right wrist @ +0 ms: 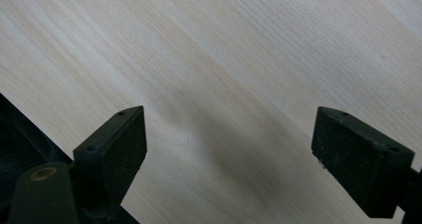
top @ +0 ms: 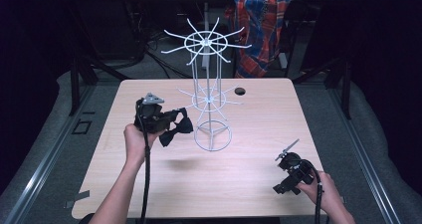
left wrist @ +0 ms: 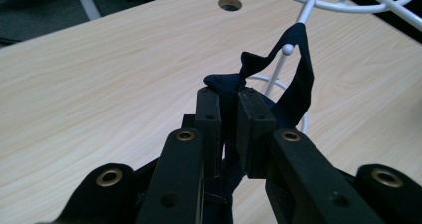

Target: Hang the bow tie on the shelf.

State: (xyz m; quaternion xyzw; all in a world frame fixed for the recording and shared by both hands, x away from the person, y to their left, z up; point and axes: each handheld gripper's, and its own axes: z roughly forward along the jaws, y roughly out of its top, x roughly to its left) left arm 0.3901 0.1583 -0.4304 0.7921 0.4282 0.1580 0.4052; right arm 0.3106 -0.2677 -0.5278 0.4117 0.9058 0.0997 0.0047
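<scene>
Two claws work over the pale wooden bench point(top: 249, 184). Nearest, at the lower right of the high view, the right claw point(top: 286, 181) sits low by the bench's front edge; in the right gripper view its two black pads point(right wrist: 112, 144) stand spread wide apart with bare wood grain between them, holding and touching nothing.

Farther in, at the left centre of the high view, the left claw point(top: 166, 122) is pressed together on a dark bow tie point(top: 176, 127), lifted clear of the bench just left of the white wire stand point(top: 211, 104). In the left gripper view the pads pinch the bow tie point(left wrist: 224, 84) at a bunched fold, and its strap point(left wrist: 301, 79) loops up over a ball-tipped prong point(left wrist: 286, 49) of the stand (whether the strap rests on the prong or merely passes around it is hard to tell). The tie's lower part is hidden behind the jaws.

Beyond, a round hole point(top: 240, 91) pierces the bench near its far edge, and a plaid cloth point(top: 259, 20) hangs in the dim background, cut off at the top.
</scene>
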